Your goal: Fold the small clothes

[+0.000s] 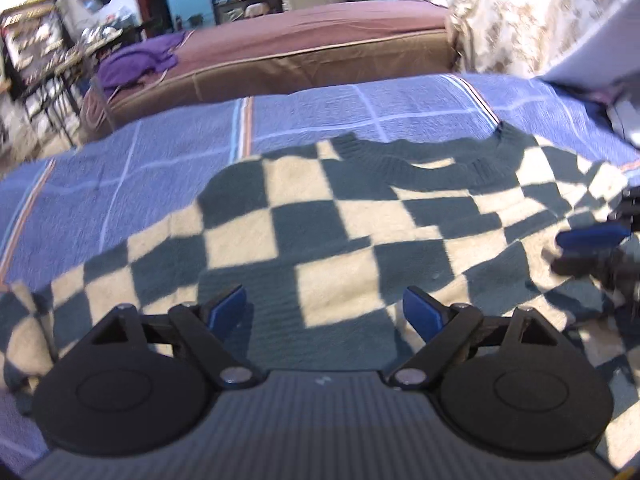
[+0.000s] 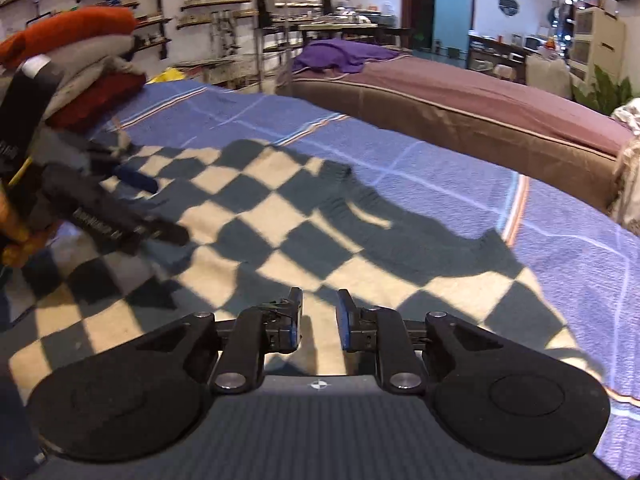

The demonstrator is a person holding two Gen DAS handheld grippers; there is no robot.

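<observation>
I see the checkered sweater lying spread on the blue bedspread, collar at twelve o'clock. My left gripper hangs over it, fingers wide apart, gripping nothing. My right gripper – fingers narrowly parted, empty – hovers above the sweater too.

fuzzy knit sweater, woven cloth blanket

The right gripper hangs over the checkered sweater, fingers a little apart. The left gripper is above the sweater too.
</observation>
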